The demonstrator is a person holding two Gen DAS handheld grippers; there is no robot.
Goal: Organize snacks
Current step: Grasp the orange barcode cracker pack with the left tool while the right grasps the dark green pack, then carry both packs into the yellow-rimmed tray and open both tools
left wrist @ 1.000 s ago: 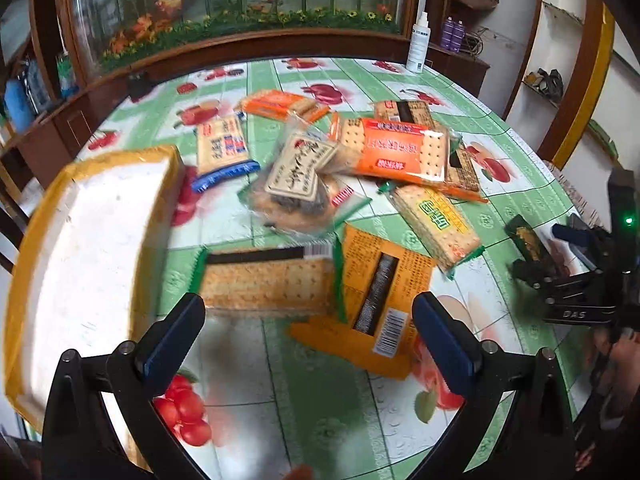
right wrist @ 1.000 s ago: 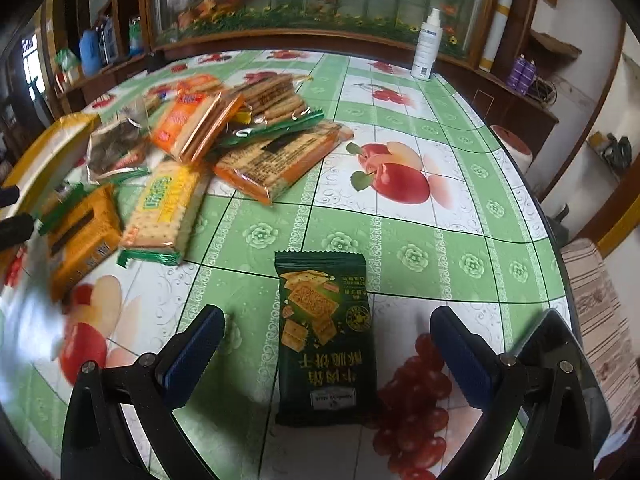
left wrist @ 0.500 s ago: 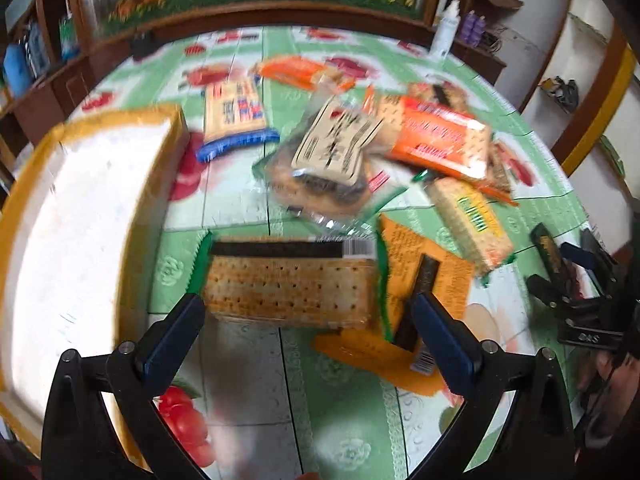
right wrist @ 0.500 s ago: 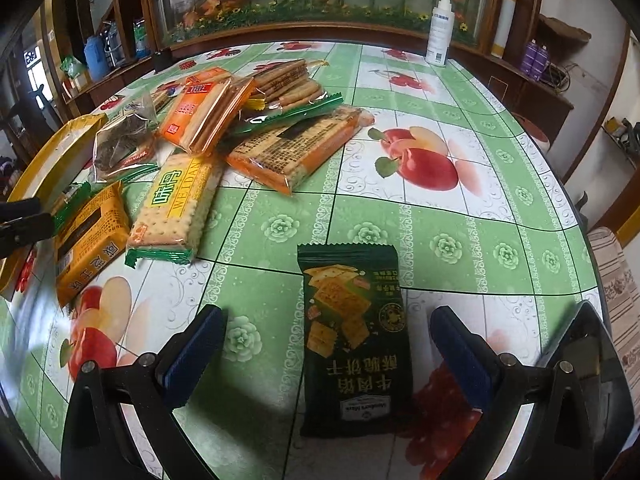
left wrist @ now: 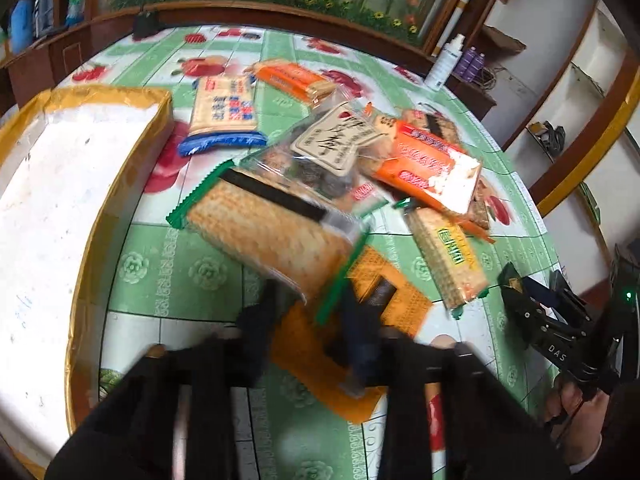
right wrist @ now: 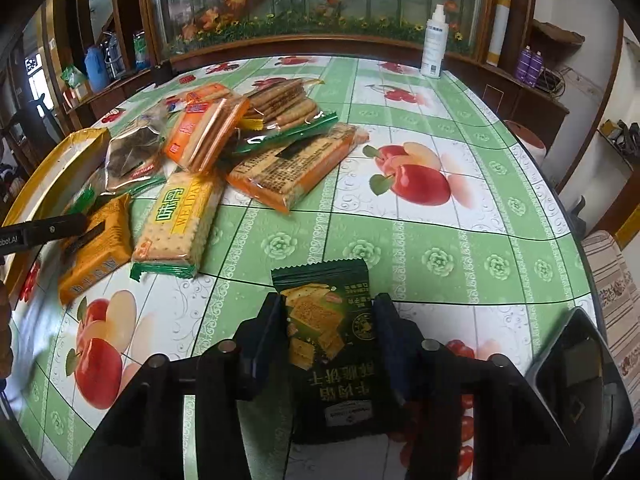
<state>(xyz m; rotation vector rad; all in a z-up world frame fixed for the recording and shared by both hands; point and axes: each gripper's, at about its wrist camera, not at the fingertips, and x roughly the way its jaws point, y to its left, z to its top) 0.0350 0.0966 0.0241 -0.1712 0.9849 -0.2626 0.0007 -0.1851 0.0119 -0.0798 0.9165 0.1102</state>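
My left gripper [left wrist: 310, 316] is shut on a green-edged cracker pack [left wrist: 268, 232] and holds it tilted above the table, over an orange pack [left wrist: 360, 320]. My right gripper [right wrist: 328, 320] is shut on a dark green cracker packet [right wrist: 326, 320] that lies on the tablecloth. A pile of snack packs [right wrist: 224, 140] lies at the table's middle left. A white box with yellow rim [left wrist: 52, 208] sits left of the pile.
A white spray bottle [right wrist: 434, 46] stands at the far table edge. A wooden cabinet with a flower display runs behind the table. A dark device [right wrist: 580, 380] lies at the near right edge. The right gripper's body shows in the left wrist view [left wrist: 560, 332].
Both grippers have closed from wide open. The left one took the green-edged cracker pack and lifted it askew. The right one moved forward and closed on the dark green packet.
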